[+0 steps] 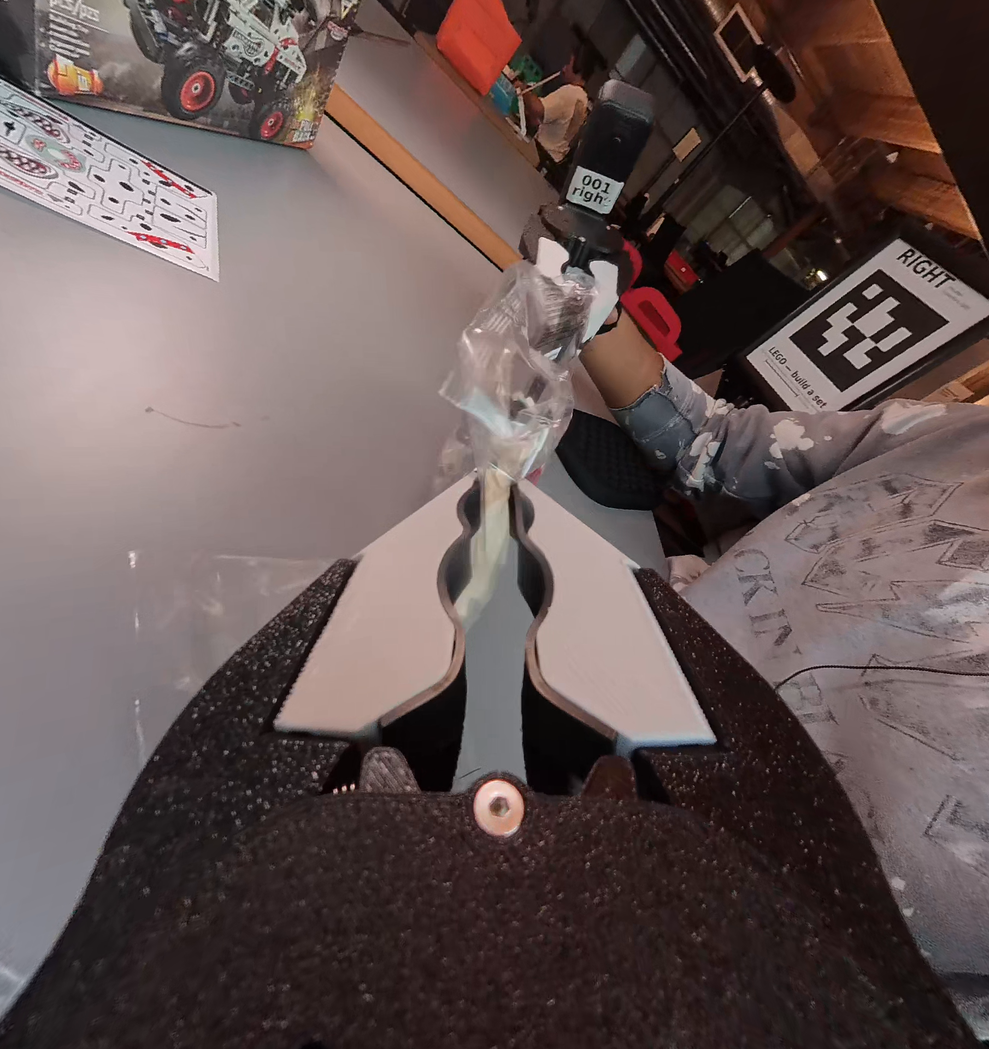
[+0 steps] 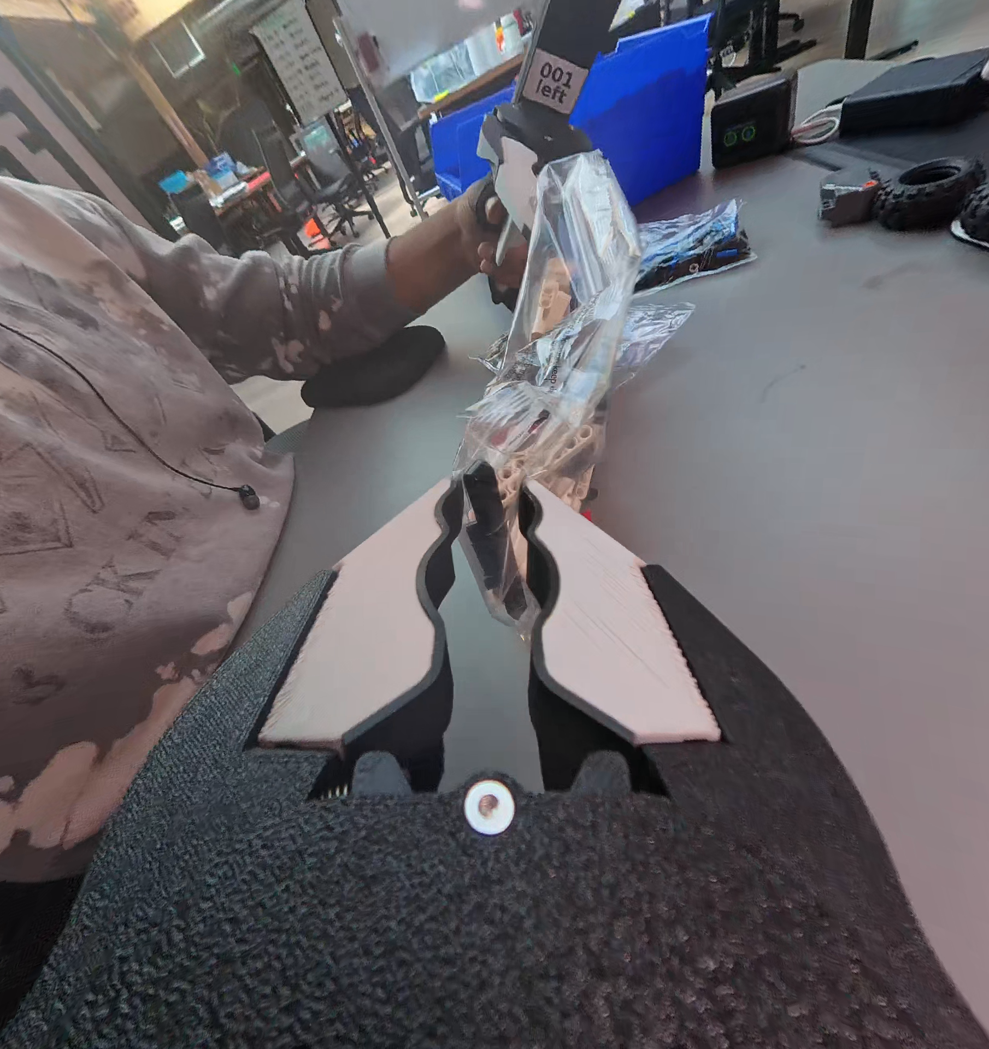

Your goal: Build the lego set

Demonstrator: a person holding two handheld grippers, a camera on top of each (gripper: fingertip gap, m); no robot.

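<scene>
Left hand-held gripper (image 1: 495,494) pinched nearly closed on one end of a clear parts bag (image 1: 515,363), right hand-held gripper (image 2: 489,488) clamped on the other end, bag stretched between them above the grey counter (image 2: 793,454). Judged barely started: bag unopened, another parts bag (image 2: 696,244) and loose tyres (image 2: 929,190) untouched, no assembly visible.

Grey matte surface (image 2: 821,454), several items on it.
White sticker sheet (image 1: 95,187) beside printed truck box (image 1: 197,62); clear bag of blue-black parts (image 2: 696,247); black knobby rubber tyres (image 2: 929,193) far side.
</scene>
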